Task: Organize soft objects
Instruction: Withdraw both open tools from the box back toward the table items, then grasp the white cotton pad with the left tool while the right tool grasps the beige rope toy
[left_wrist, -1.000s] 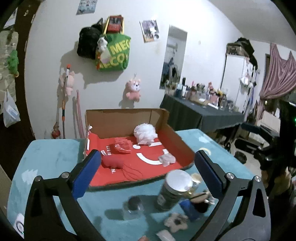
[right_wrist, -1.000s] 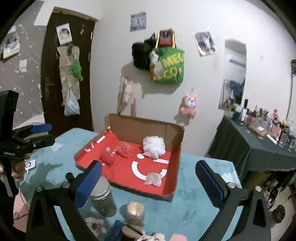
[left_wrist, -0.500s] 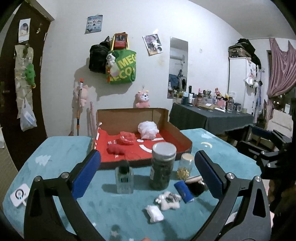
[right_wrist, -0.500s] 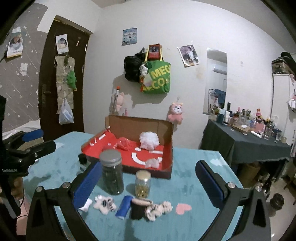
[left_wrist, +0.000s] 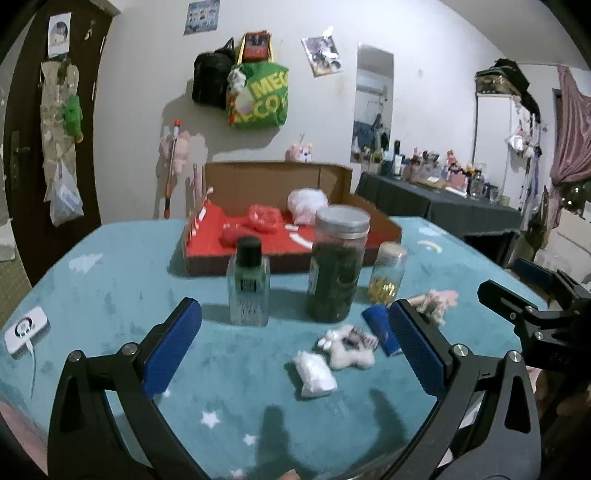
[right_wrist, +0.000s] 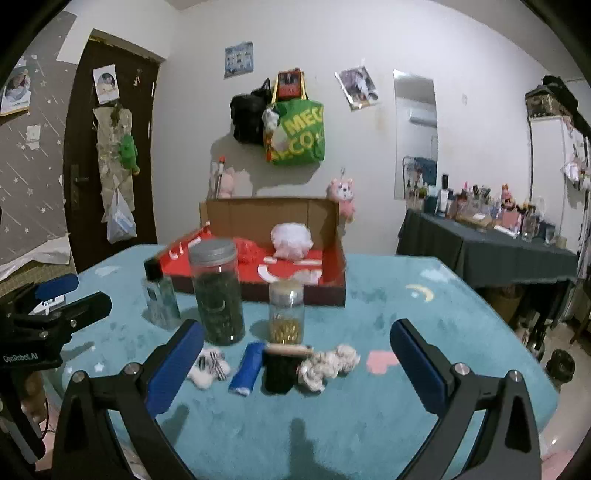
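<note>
A cardboard box with a red lining (left_wrist: 207, 243) (right_wrist: 332, 291) stands at the back of the teal table. It holds a white mesh puff (left_wrist: 306, 201) (right_wrist: 291, 240) and red soft pieces (left_wrist: 264, 218). Near the front lie small soft things: a white pad (left_wrist: 314, 373), a white and black plush (left_wrist: 349, 345) (right_wrist: 208, 365), a blue roll (left_wrist: 380, 328) (right_wrist: 247, 367), a black pouch (right_wrist: 282, 369) and a cream scrunchie (right_wrist: 330, 363). My left gripper (left_wrist: 293, 350) is open and empty above them. My right gripper (right_wrist: 295, 363) is open and empty too.
A tall dark jar (left_wrist: 338, 264) (right_wrist: 218, 291), a small jar of yellow capsules (left_wrist: 388, 275) (right_wrist: 286, 312) and a clear bottle with a black cap (left_wrist: 248, 282) (right_wrist: 159, 291) stand between the box and the soft things. A white device (left_wrist: 26, 330) lies at the left edge.
Both grippers have pulled back from the box and dropped lower, so the jars and the soft things at the front now fill the view. Both stay open.
</note>
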